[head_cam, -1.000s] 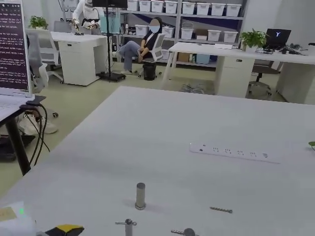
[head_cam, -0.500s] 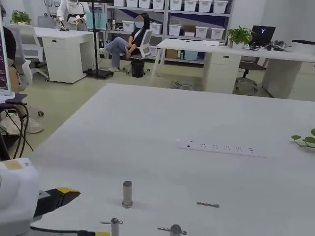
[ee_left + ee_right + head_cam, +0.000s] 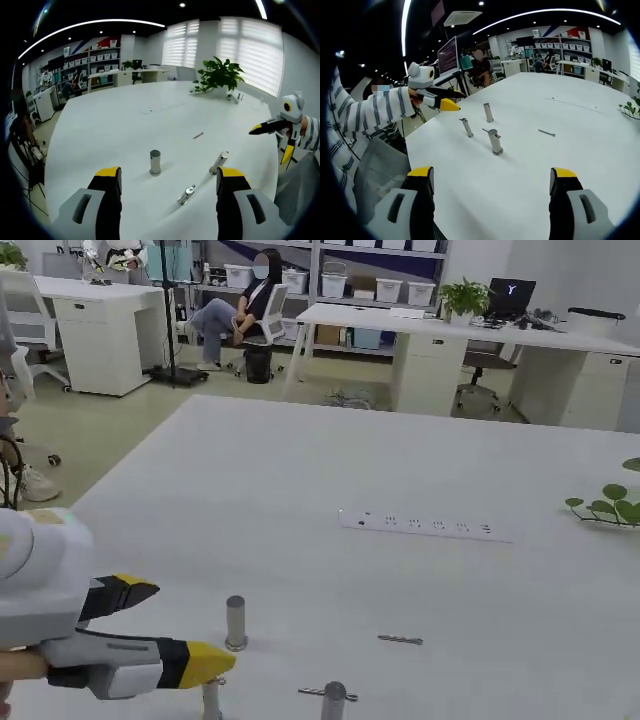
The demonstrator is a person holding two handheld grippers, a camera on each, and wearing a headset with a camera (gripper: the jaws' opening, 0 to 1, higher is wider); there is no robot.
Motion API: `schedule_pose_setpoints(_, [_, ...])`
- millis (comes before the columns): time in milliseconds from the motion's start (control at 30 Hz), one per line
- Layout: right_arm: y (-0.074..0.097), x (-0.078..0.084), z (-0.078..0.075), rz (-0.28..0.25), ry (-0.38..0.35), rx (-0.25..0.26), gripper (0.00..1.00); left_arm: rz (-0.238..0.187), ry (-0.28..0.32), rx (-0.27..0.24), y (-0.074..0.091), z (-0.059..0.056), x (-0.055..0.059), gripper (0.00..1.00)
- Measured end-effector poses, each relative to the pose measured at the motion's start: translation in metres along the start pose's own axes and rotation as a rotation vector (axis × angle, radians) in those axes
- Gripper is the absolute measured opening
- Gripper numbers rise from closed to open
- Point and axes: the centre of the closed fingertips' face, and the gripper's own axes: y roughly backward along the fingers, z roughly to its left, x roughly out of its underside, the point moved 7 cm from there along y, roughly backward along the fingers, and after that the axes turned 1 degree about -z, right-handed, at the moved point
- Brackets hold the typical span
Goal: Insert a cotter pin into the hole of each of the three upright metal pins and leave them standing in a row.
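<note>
On the white worktop (image 3: 300,480), toward 6 o'clock of the head view: 3 short grey steel pins, all upright.

Farthest of the 3: the bare grey steel pin (image 3: 236,622), with nothing through its top.

At 4 o'clock of it, at the bottom edge: the second steel pin (image 3: 333,702), with a thin cotter pin crosswise through its head.

At 7 o'clock of the bare grey steel pin: the third steel pin (image 3: 211,700), partly hidden behind a yellow fingertip. Seen in the right gripper view with a thin cross-piece near its top.

At 3 o'clock of the bare grey steel pin, well apart and flat on the worktop: the loose thin metal cotter pin (image 3: 400,640).

Toward 12 o'clock: a long white power strip (image 3: 425,526). At 3 o'clock, at the frame edge: a green leafy plant (image 3: 605,502).

Left gripper (image 3: 193,625), with yellow-tipped fingers (image 3: 205,662): at 8 o'clock of the head view, apart from all 3 pins. Fingers released and spread wide, grasping nothing.

Right gripper (image 3: 270,145): at 3 o'clock of the left gripper view, held by a hand in a striped sleeve. Fingers released and spread, grasping nothing.
</note>
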Motion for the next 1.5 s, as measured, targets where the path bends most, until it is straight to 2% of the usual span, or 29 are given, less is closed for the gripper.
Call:
schedule_pose_setpoints(267, [0.0, 0.004, 0.001, 0.004, -0.014, 0.004, 0.94, 0.035, -0.039, 0.018, -0.023, 0.009, -0.003, 0.69])
schedule_pose_setpoints(367, [-0.001, 0.007, 0.002, 0.01, -0.016, 0.003, 0.94, 0.067, -0.057, 0.029, -0.033, 0.011, -0.001, 0.67])
schedule_pose_setpoints(467, [-0.001, 0.009, 0.003, 0.015, -0.022, 0.002, 0.93, 0.081, -0.075, 0.041, -0.041, 0.012, 0.0, 0.64])
schedule_pose_setpoints(700, [-0.001, 0.012, 0.002, 0.024, -0.029, 0.004, 0.92, 0.093, -0.093, 0.05, -0.058, 0.016, 0.0, 0.54])
schedule_pose_setpoints(933, [-0.003, 0.015, 0.002, 0.036, -0.041, 0.004, 0.92, 0.111, -0.095, 0.063, -0.073, 0.019, 0.006, 0.44])
schedule_pose_setpoints(1267, [-0.006, 0.021, 0.0, 0.05, -0.056, 0.003, 0.91, 0.125, -0.085, 0.074, -0.087, 0.023, 0.012, 0.34])
schedule_pose_setpoints(1500, [-0.007, 0.024, -0.001, 0.054, -0.067, 0.005, 0.9, 0.125, -0.086, 0.073, -0.092, 0.025, 0.014, 0.2])
